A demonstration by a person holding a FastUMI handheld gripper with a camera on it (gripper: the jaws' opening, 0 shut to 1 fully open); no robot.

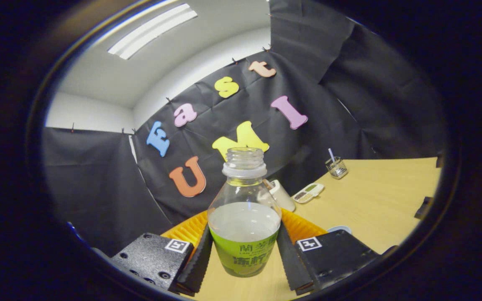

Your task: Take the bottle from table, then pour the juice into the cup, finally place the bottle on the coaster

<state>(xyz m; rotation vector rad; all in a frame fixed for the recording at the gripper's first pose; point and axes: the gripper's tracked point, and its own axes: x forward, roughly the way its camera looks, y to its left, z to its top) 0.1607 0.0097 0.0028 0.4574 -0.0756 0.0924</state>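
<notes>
Two fingers of the gripper (244, 261) pressed against the bottle (244, 221), one on each flank of its green label, so the gripper was clamped on it. That bottle stood upright between them, uncapped, its clear mouth open at the top above a pale neck ring, and a cloudy pale liquid filled it to roughly the shoulder just over the label. Whether its base touched the table (375, 200) or hung slightly above the light wooden surface could not be told, since the lower edge of the bottle sat low between the fingers.

Directly behind the bottle, showing on both sides of it, lay a ribbed orange-yellow round object (191, 229), its shape mostly hidden by the bottle and the fingers. Just beyond the bottle and a little to its right stood a cream-coloured cup (282, 195), leaning in the warped view, near the dark cloth wall. Right of that cup, farther from the bottle, a small white tray (308, 192) with dark compartments rested flat on the table. Well beyond the tray, still to the bottle's right, sat a small clear glass (336, 167) with a pale stick standing in it. Close to the right-hand finger, near the bottle's lower right, a thin pale-blue disc (339, 229) peeked out on the table, mostly covered by the gripper's body
</notes>
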